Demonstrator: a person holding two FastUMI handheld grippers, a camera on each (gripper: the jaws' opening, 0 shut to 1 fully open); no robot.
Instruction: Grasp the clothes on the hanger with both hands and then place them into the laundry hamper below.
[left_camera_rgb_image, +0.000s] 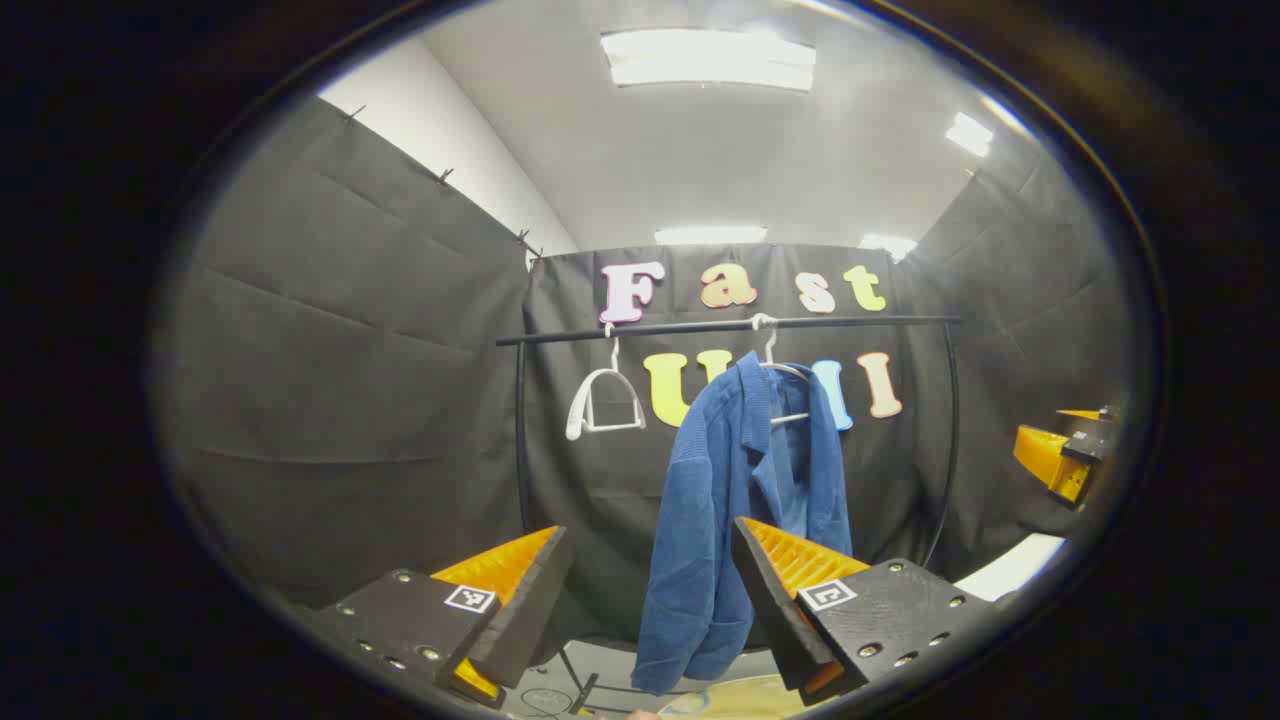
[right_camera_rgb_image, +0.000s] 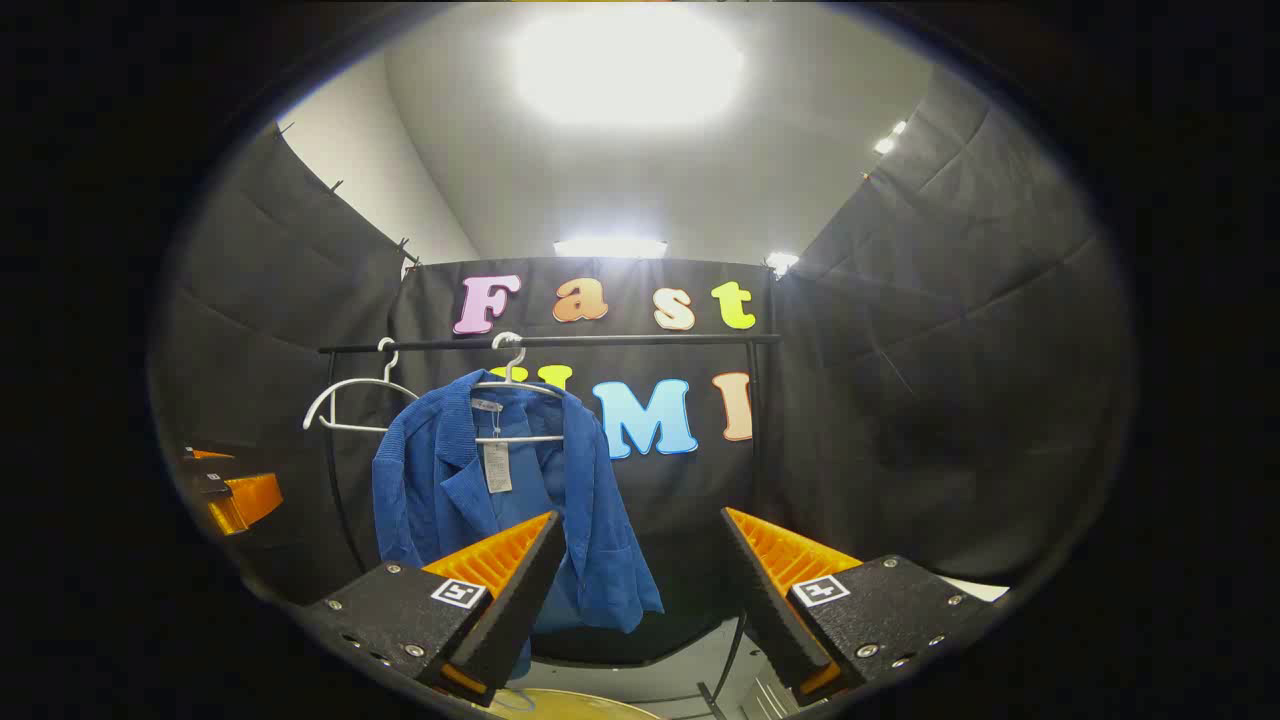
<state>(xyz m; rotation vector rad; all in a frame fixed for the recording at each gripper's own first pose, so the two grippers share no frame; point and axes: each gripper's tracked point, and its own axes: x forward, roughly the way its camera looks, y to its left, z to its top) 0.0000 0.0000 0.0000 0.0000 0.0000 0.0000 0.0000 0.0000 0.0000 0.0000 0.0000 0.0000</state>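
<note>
A blue jacket (left_camera_rgb_image: 735, 500) hangs on a white hanger (left_camera_rgb_image: 785, 385) from a black rail (left_camera_rgb_image: 720, 326); in the right gripper view the same blue jacket (right_camera_rgb_image: 500, 490) hangs on its hanger (right_camera_rgb_image: 515, 385), a tag at the collar. My left gripper (left_camera_rgb_image: 650, 590) stands open some way in front of the jacket, nothing between its fingers. My right gripper (right_camera_rgb_image: 640, 580) is open too, the jacket to its left and farther off. The rim of the hamper (right_camera_rgb_image: 570, 700) shows at the bottom edge below the jacket. The right gripper (left_camera_rgb_image: 1060, 455) appears at the far right of the left gripper view, the left gripper (right_camera_rgb_image: 225, 490) at the far left of the right gripper view.
An empty white hanger (left_camera_rgb_image: 605, 400) hangs on the rail left of the jacket, seen as the empty hanger (right_camera_rgb_image: 355, 405) in the right gripper view. Black rack legs (right_camera_rgb_image: 735, 640) stand on the pale floor. Black cloth walls close in on three sides.
</note>
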